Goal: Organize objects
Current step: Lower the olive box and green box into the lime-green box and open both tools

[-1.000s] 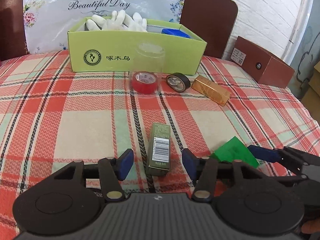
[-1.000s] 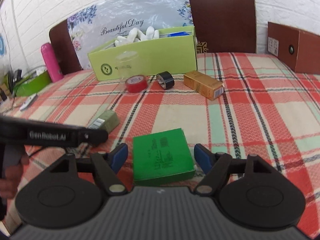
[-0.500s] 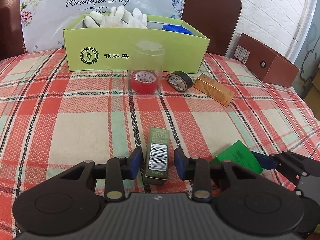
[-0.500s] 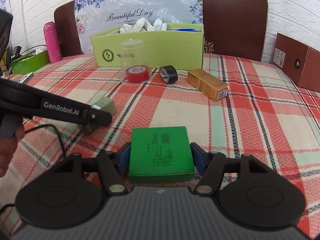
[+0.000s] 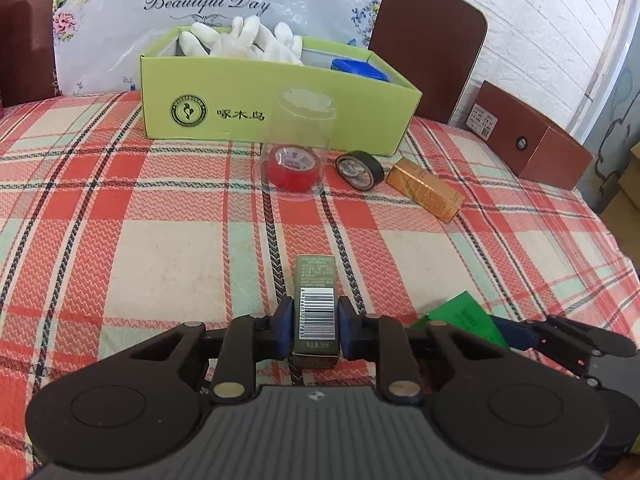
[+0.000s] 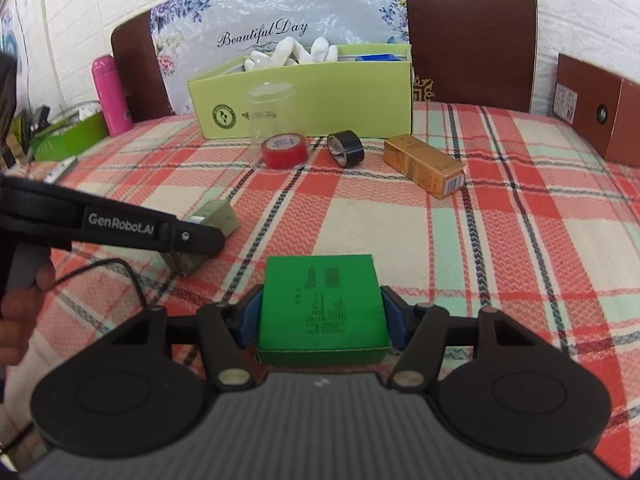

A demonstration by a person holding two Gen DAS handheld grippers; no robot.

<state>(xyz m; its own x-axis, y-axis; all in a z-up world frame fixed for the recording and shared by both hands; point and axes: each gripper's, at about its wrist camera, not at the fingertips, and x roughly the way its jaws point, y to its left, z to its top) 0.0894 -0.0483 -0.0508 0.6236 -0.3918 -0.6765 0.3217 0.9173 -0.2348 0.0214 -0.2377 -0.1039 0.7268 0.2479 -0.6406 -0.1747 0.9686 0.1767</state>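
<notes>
My left gripper (image 5: 314, 326) is shut on a small olive-green box (image 5: 316, 304) with a barcode, near the table's front edge. My right gripper (image 6: 322, 314) is shut on a flat bright green box (image 6: 322, 308). The green box also shows in the left wrist view (image 5: 460, 316), and the olive box in the right wrist view (image 6: 208, 220). A light green cardboard box (image 5: 280, 108) at the back holds white gloves (image 5: 244, 42) and a blue item (image 5: 358, 69).
A red tape roll (image 5: 292, 164) sits under an upturned clear cup (image 5: 298, 136), beside a black tape roll (image 5: 358, 168) and a gold carton (image 5: 426, 190). A brown box (image 5: 532, 140) stands at the right. A pink bottle (image 6: 110, 94) stands far left.
Both grippers closed from open: the left onto the olive box, the right onto the green box. Both views moved slightly closer to their boxes.
</notes>
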